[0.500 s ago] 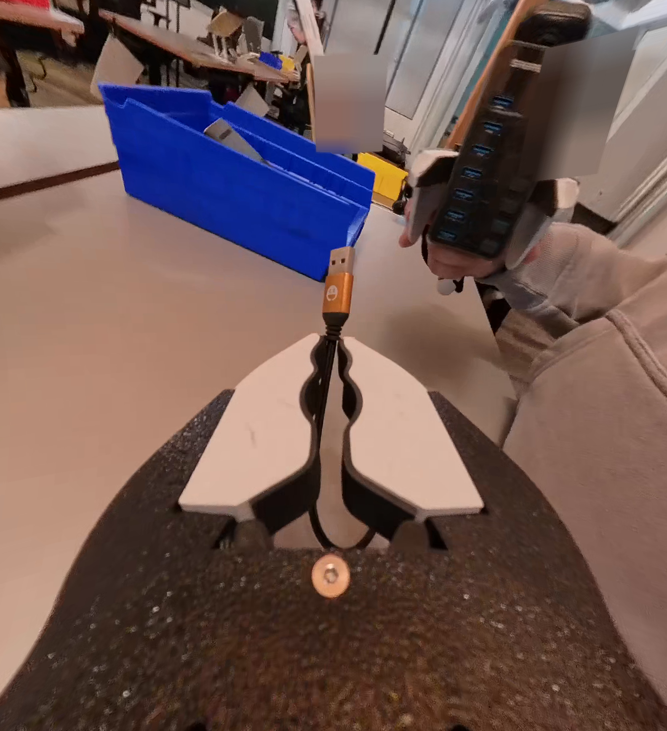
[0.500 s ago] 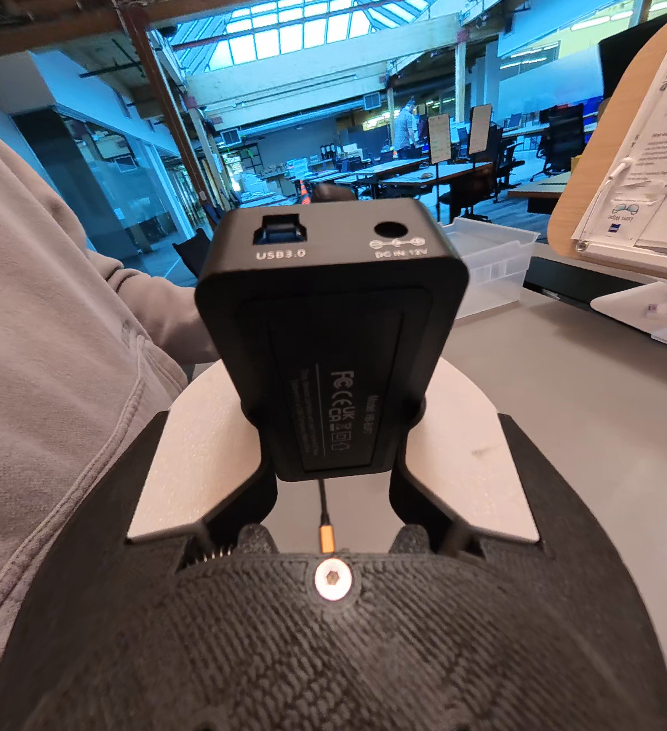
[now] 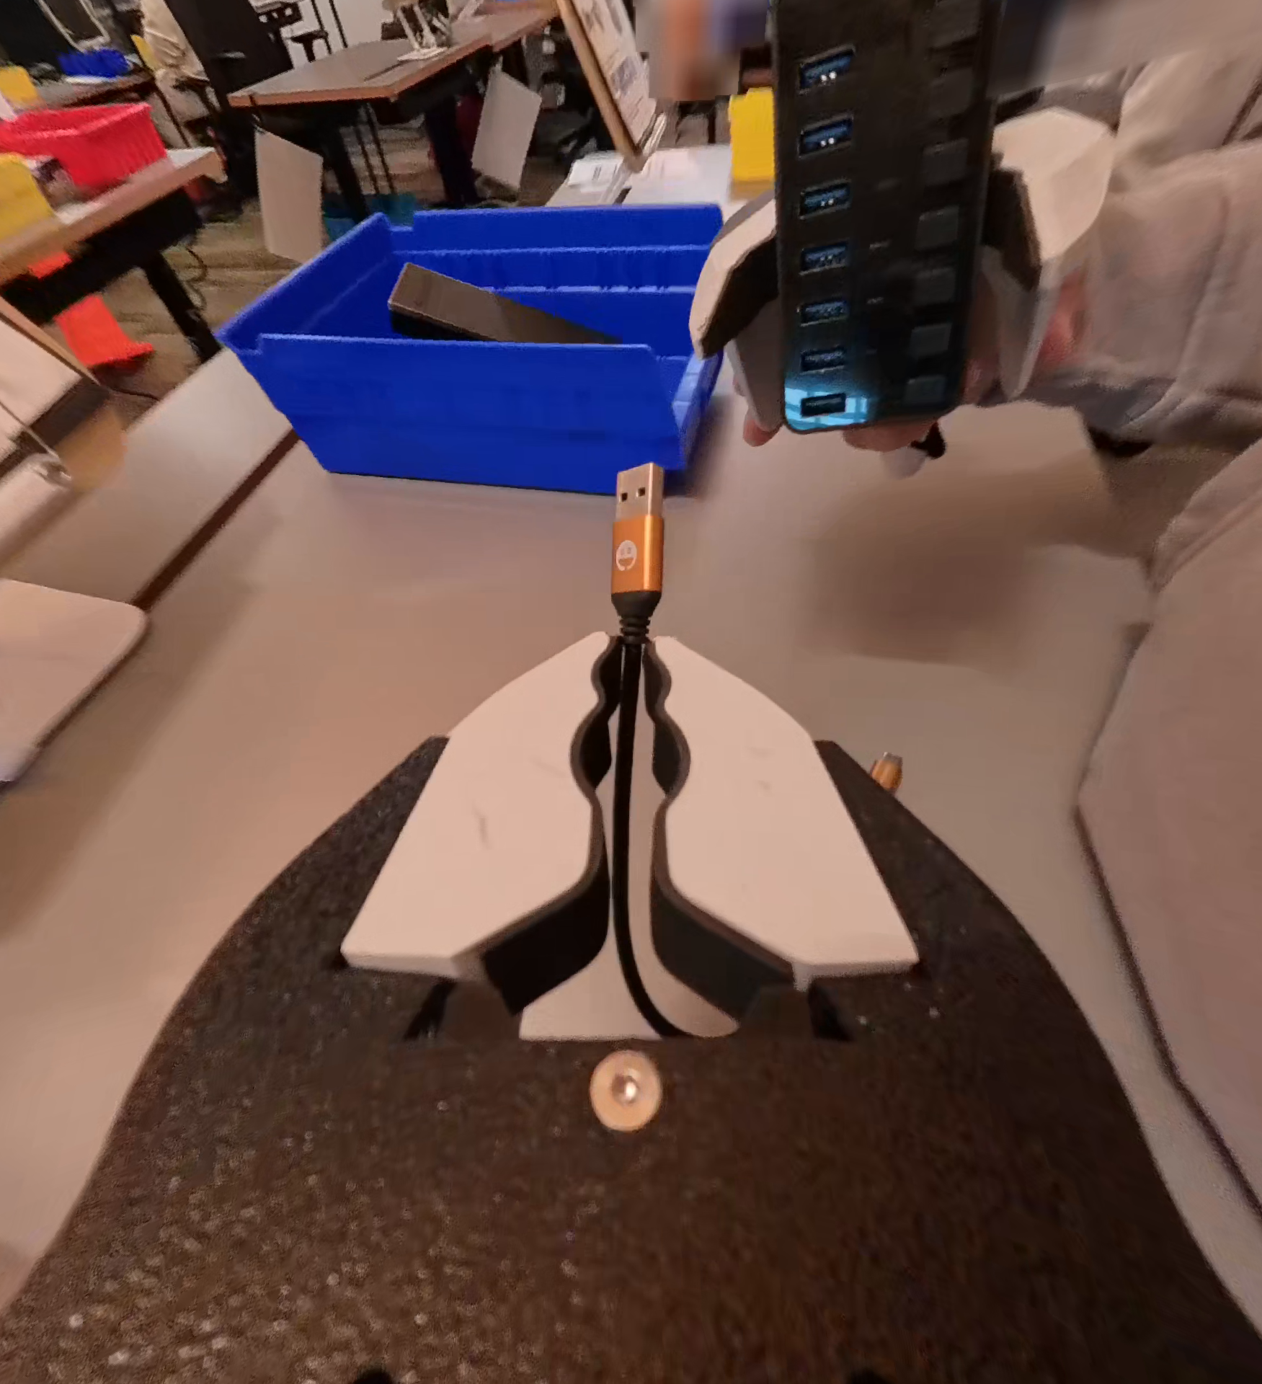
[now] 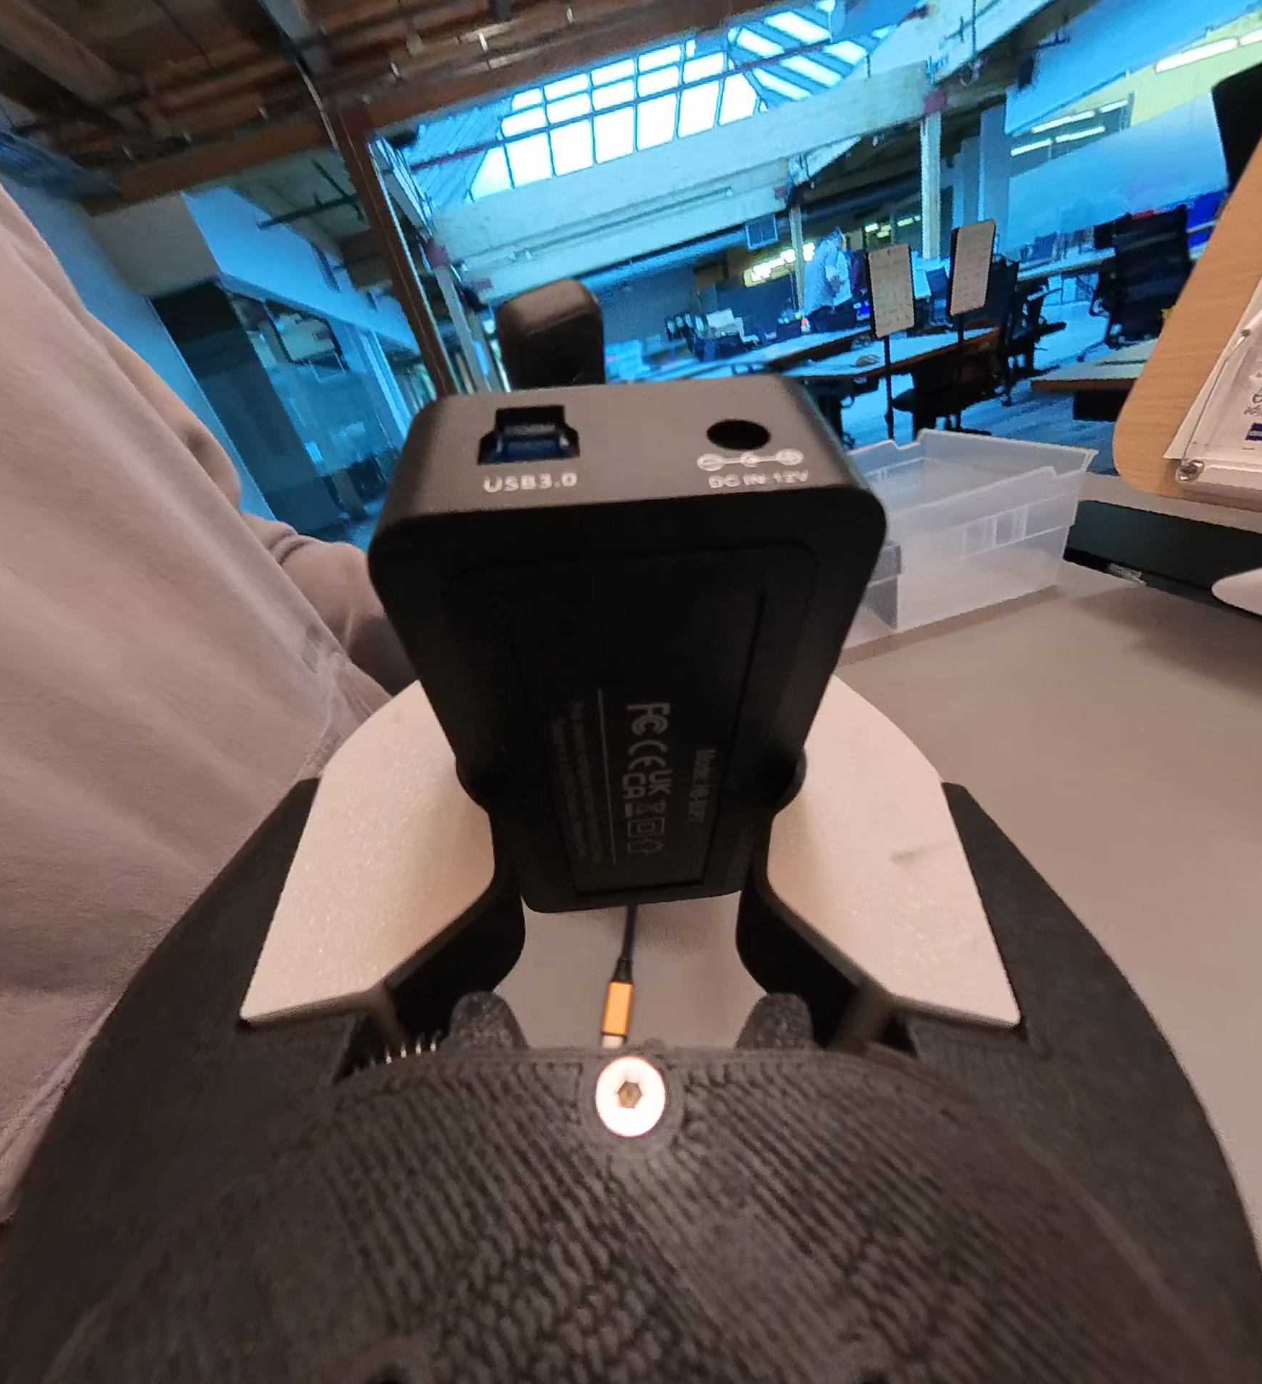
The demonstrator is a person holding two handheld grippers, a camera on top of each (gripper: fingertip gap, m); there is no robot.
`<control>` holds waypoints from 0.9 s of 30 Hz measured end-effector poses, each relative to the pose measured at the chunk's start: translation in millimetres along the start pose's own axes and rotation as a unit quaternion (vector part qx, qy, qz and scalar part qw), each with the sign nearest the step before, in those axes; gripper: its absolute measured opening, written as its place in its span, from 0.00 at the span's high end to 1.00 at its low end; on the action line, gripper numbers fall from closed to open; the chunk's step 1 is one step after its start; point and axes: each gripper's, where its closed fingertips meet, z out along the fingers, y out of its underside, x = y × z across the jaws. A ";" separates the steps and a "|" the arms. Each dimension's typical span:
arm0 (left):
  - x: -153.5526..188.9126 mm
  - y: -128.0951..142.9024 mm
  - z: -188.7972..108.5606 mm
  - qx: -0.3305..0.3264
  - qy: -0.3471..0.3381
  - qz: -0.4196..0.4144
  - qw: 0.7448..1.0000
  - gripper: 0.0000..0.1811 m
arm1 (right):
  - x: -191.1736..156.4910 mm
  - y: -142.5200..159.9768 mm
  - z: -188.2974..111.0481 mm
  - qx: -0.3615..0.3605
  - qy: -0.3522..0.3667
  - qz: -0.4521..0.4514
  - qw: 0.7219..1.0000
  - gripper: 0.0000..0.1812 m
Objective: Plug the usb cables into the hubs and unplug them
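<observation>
The left gripper point(image 3: 631, 644) pinches the black cable just behind its orange USB-A plug point(image 3: 639, 535) so the connector juts forward, while the right gripper point(image 4: 631, 779), clamped on the black multi-port USB hub point(image 3: 878, 217), presents its ports above the table point(image 3: 403, 636).

Left wrist view: mounted on left gripper point(image 3: 631, 644), facing forward along fingers over table point(image 3: 388, 636), toward blue bin point(image 3: 463, 397).
Right wrist view: mounted on right gripper point(image 4: 631, 779), tilted upward toward ceiling, very near black hub point(image 4: 620, 636).
Shared: hub point(image 3: 875, 225), table.
</observation>
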 end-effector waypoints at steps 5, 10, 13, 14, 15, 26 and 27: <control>6.7 -7.9 -1.4 -0.038 0.022 0.004 0.999 0.97 | -3.5 -8.7 -4.8 0.037 -0.028 0.027 0.999 0.60; 4.9 -10.4 1.5 -0.034 0.051 -0.091 0.994 0.97 | -13.8 -23.3 -9.3 0.080 -0.073 0.052 0.993 0.60; 3.7 -20.8 1.1 0.011 0.082 -0.171 0.982 0.97 | -20.8 -32.6 -14.1 0.108 -0.096 0.063 0.987 0.60; 6.1 -23.2 0.1 0.019 0.102 -0.191 0.976 0.97 | -21.4 -35.2 -15.6 0.117 -0.097 0.064 0.986 0.60; 7.6 -25.2 -1.0 0.025 0.116 -0.204 0.972 0.97 | -22.0 -36.3 -17.1 0.120 -0.097 0.063 0.986 0.60; 2.0 -25.5 4.0 -0.119 -0.026 0.090 0.988 0.98 | 3.5 -13.4 -5.0 0.009 0.011 -0.002 1.000 0.60; 1.0 -26.8 4.7 -0.134 -0.034 0.114 0.984 0.98 | 6.8 -9.6 -2.1 -0.009 0.023 -0.011 1.000 0.60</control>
